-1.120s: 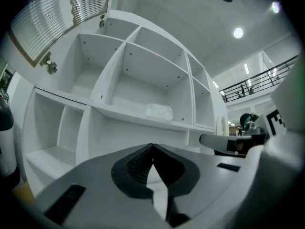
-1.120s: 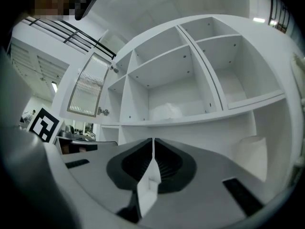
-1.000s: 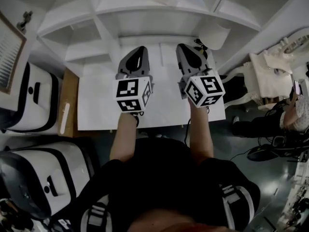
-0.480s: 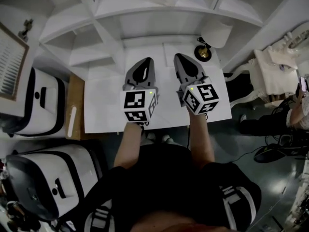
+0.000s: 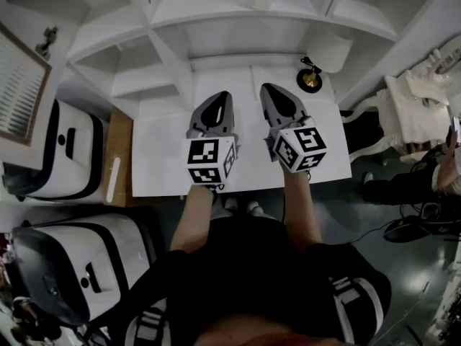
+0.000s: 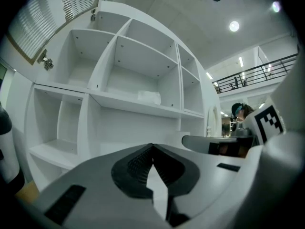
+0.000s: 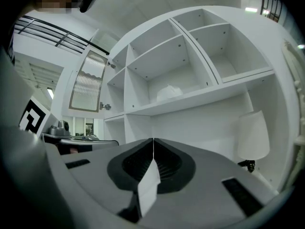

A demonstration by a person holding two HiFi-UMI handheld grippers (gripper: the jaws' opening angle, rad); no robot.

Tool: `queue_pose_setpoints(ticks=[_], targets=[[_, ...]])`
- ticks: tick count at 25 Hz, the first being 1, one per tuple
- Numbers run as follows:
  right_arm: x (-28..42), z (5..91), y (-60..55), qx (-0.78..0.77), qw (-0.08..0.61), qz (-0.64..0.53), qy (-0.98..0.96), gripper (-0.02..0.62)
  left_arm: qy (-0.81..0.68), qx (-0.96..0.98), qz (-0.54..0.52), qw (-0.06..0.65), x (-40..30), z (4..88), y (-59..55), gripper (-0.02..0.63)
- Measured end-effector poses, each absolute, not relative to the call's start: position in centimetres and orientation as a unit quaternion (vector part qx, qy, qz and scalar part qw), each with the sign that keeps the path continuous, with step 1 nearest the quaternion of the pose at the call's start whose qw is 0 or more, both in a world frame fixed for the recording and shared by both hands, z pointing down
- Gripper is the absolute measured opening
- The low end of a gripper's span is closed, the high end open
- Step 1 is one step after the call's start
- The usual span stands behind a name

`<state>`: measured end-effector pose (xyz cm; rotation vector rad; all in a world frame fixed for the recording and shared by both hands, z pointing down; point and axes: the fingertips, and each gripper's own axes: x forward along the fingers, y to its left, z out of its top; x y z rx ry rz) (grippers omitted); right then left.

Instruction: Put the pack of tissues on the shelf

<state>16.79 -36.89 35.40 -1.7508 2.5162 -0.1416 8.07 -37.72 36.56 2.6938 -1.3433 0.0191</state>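
in front of the white shelf unit a person stands at a white table, holding both tools out level over the tabletop, side by side and near each other. the left gripper has its jaws brought fully together, the ribbed dark pads meeting at the tip with nothing caught between them. the right gripper is the same: jaws closed tip to tip, gripping nothing. both point toward the shelf's back wall and neither touches it.

the pack of tissues already lies on the shelf. it sits in the wide middle compartment, resting on that compartment's board toward its right end, close to the upright divider. it is well above and beyond both grippers. from the right gripper view the same pale, slightly crumpled pack shows on the long board over the table recess.

a lamp with a white shade and a small dark base stands at the table's far right corner, just beside the right gripper's side of the shelf. on the floor to the person's left are two white cases with black trim, lids shut, so what they hold cannot be told. another person is at the right edge of the room.
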Motion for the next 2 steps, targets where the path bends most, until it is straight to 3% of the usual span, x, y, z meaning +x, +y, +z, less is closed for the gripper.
queue_pose_setpoints(ticks=[2], targets=[[16.37, 35.54, -36.91, -0.57, 0.036, -0.047, 0.82, 0.021, -0.445, 0.893, 0.008, 0.066, 7.7, 36.7, -37.7, 0.011]])
